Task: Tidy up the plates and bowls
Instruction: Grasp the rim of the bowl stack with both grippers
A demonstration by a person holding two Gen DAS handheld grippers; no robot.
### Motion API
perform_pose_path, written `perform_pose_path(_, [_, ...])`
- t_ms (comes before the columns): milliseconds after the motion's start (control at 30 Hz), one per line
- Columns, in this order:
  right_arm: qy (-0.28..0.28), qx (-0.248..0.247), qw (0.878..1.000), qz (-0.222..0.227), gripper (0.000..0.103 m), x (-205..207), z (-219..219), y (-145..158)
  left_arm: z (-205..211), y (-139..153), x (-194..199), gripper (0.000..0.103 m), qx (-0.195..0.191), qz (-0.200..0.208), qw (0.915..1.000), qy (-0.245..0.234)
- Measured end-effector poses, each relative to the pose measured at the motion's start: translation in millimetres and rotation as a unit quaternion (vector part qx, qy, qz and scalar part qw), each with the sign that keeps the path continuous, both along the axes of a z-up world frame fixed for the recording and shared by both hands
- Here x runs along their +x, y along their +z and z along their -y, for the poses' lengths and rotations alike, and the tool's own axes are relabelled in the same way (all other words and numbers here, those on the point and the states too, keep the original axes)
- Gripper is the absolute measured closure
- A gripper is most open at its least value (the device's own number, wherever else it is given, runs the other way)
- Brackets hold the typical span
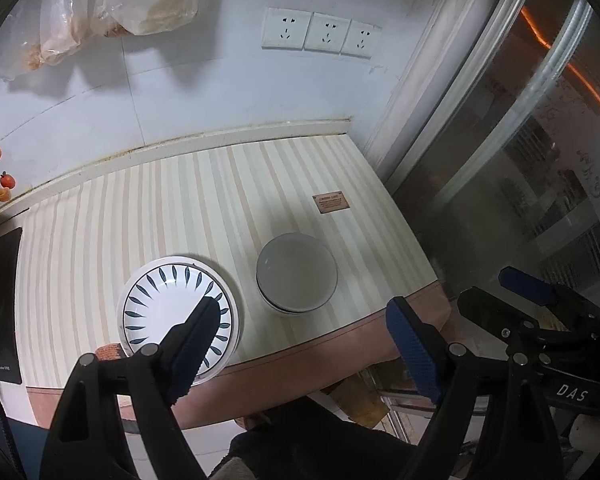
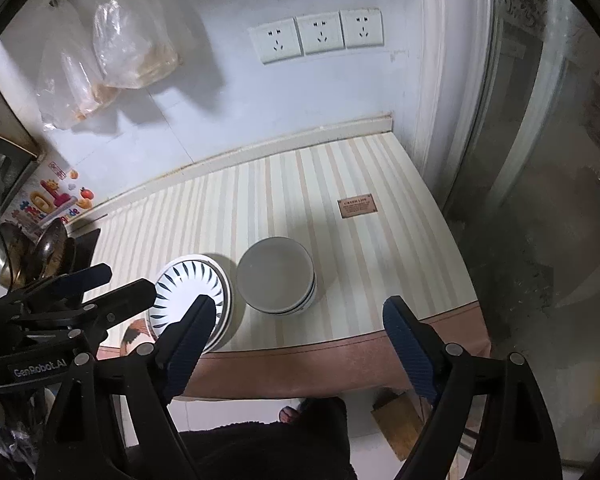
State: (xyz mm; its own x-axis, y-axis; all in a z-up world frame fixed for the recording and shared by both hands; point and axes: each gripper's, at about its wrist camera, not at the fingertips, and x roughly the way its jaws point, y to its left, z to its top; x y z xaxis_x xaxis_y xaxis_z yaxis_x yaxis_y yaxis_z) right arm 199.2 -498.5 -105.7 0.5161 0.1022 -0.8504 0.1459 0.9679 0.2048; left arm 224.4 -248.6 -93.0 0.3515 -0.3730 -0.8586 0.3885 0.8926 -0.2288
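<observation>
A white plate with dark leaf marks (image 1: pixel 168 312) sits near the front edge of the striped table (image 1: pixel 220 200). It also shows in the right wrist view (image 2: pixel 192 288). A stack of plain white bowls (image 1: pixel 297 272) stands just right of it, and shows in the right wrist view (image 2: pixel 276 280). My left gripper (image 1: pixel 300 312) is open and empty, held above the table's front edge. My right gripper (image 2: pixel 298 312) is open and empty, also above the front edge. The right gripper shows at the right of the left wrist view (image 1: pixel 540 292).
Wall sockets (image 1: pixel 320 32) and hanging plastic bags (image 1: pixel 120 0) are on the back wall. A glass door (image 1: pixel 540 160) bounds the right side. A utensil holder with spoons (image 2: pixel 40 252) stands at the left. A small brown label (image 2: pixel 358 206) lies on the cloth.
</observation>
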Motion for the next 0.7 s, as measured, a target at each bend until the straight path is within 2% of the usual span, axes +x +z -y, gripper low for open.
perform_pose_path(200, [-0.004,0.002,1.0,0.005,0.015,-1,2,4,-1,-3,5,0.018,-0.002,0.0,1.0,0.006])
perform_pose_path(400, [-0.009,0.013,1.0,-0.015,0.014,11,8,-17,0,-23,25,0.018,0.017,-0.006,0.9997,0.018])
perform_pose_path(567, [-0.005,0.039,0.998,-0.045,0.014,36,16,-59,4,-58,56,0.018,0.036,-0.029,0.9985,0.029])
perform_pose_path(700, [0.009,0.123,0.99,-0.061,0.014,62,27,-107,10,-99,89,0.018,0.044,-0.079,0.9955,0.029])
